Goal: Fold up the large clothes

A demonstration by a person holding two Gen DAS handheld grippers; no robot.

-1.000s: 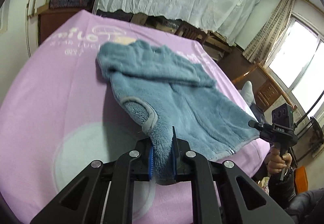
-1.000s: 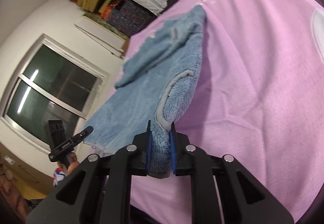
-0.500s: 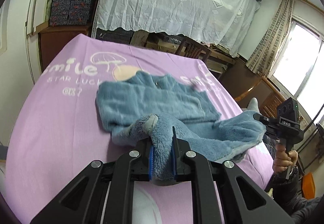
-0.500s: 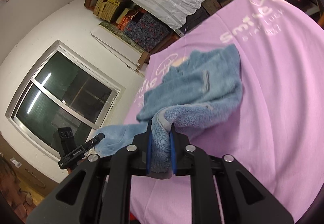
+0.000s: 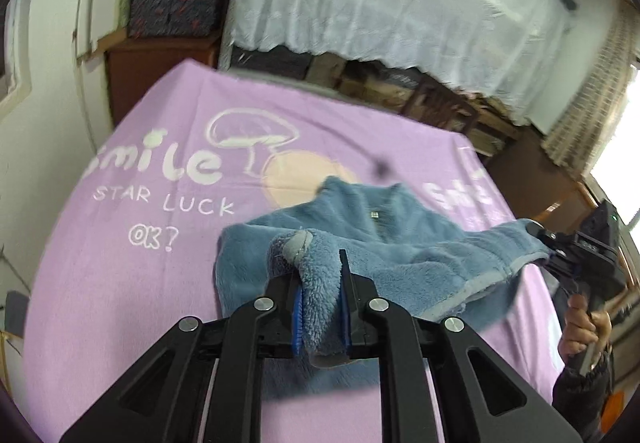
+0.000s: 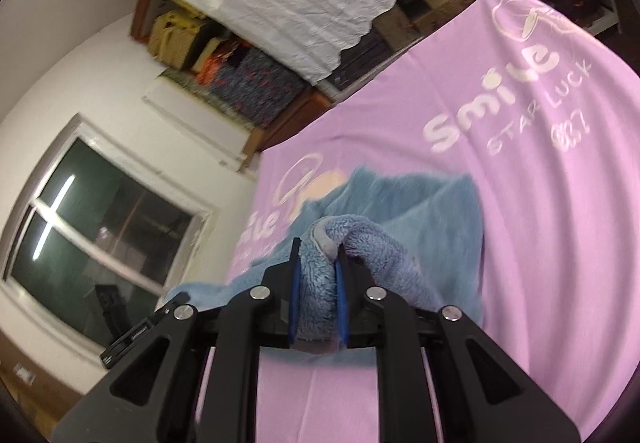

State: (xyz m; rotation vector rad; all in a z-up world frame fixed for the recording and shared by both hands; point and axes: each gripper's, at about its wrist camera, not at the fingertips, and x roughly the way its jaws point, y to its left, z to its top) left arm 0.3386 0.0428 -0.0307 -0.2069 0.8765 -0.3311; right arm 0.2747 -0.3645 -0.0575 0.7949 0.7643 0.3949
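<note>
With the left gripper [image 5: 320,297] and the right gripper [image 6: 318,297] each clenched on the blue fleece jacket's [image 5: 400,239] hem, uneven carrying could make the fold crooked, or the thick pile could slip out.

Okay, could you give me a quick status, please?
Left gripper shut on blue fleece. Right gripper shut on it too. Fleece partly lifted off purple sheet. Nothing in the way.
</note>
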